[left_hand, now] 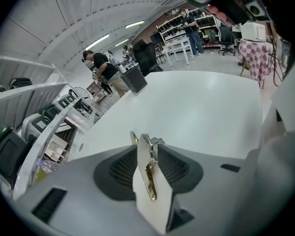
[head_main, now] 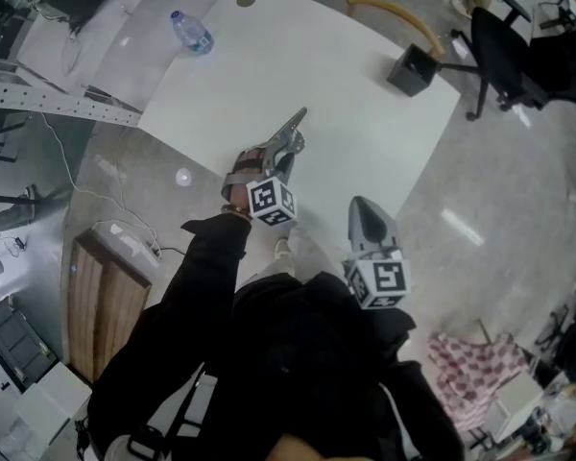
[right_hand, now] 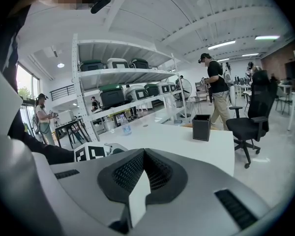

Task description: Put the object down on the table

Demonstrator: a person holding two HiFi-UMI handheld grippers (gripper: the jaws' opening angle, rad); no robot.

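Black sleeves (head_main: 209, 257) of the person fill the bottom of the head view, and both tools reach out from them. The left tool (head_main: 297, 122) points over the near part of the white table (head_main: 355, 84). Its jaws stand almost together on a thin metal object (left_hand: 150, 178), part silver and part brass-coloured, which sits upright in the seam between them with one end poking past the tips. How high the tips hang above the table cannot be told. The right tool (head_main: 359, 206) hangs beside it, off the table's near edge, jaws together and holding nothing. The metal object looks stiff, light and smooth, so it would likely slide or clatter if dropped from any height. The flat faces, where the pads sit now, seem the best hold. Lowering it until it touches before the jaws part looks the safer course. Room is plentiful: the middle of the table is bare, with a water bottle (head_main: 192, 33) at the far left edge and a black box (head_main: 410, 70) at the far right, both well apart from the tools. The near edge lies close under the left tool, so a spot further in seems wiser.
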